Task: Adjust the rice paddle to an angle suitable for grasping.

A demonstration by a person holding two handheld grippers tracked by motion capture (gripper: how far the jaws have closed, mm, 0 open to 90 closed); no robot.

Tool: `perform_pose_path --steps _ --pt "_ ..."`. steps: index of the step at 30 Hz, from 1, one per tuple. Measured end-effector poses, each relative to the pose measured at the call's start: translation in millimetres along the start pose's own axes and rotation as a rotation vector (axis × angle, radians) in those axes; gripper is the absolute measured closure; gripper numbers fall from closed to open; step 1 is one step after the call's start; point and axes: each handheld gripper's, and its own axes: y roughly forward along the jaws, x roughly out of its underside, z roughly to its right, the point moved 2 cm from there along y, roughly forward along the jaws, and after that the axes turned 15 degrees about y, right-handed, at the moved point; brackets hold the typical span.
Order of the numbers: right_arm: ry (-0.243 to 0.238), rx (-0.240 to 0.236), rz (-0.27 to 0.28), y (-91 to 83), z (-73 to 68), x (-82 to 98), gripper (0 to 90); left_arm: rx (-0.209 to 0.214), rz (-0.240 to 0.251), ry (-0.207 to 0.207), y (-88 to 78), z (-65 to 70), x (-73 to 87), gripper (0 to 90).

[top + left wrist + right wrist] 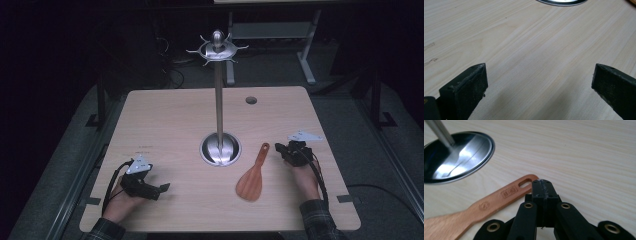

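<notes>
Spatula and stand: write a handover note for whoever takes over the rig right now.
Left gripper: open, holds nothing, low over the table at the person's left.
Right gripper: shut, holds nothing, tips beside the spatula's handle end.
Spatula: flat on the table, right of the stand's base, slotted handle end pointing away from the person.
Stand: upright mid-table, top hooks bare.
Done: nothing, spatula not picked up.
Left, probably: grasp the handle, lift, hang the slot on a hook.

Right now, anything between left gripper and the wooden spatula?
No: bare table between the left gripper and the wooden spatula, per the high view.
</notes>
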Motion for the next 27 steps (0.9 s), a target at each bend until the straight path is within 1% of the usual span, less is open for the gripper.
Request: perform_pose_path --steps 1,4,9,13,16,17,20,23,27 --pt "-0.001 0.001 0.008 1.7 0.4 -0.7 89.6 -0.002 0.001 0.002 -0.3 0.0 0.0 0.0" --pt "0.005 0.004 0.008 8.7 0.7 -1.3 89.6 -0.003 0.007 -0.001 -0.4 0.3 0.0 0.0" --pt "-0.008 -0.001 -0.031 16.5 -0.7 3.7 89.6 0.000 0.002 0.001 -0.3 0.0 0.5 0.0" --pt "-0.019 -0.008 -0.049 19.0 -3.1 5.9 89.6 0.000 0.004 0.002 -0.2 0.5 0.4 0.0" --pt "-0.011 -0.022 -0.055 20.6 -4.7 7.3 89.6 0.002 0.002 -0.001 0.1 0.9 0.2 0.0" --pt "-0.020 -0.021 -0.061 21.1 -5.9 7.7 89.6 0.004 0.003 -0.001 0.1 0.9 0.2 0.0" --pt "-0.027 -0.025 -0.059 21.7 -6.8 7.8 89.6 0.004 0.004 -0.001 0.2 1.0 0.3 0.0" --pt "-0.035 -0.027 -0.074 22.5 -9.3 8.5 89.6 0.004 0.005 0.000 0.0 1.1 0.3 0.0" --pt "-0.044 -0.032 -0.079 23.8 -12.0 9.0 89.6 0.004 0.006 0.002 -0.2 1.0 0.1 0.0"
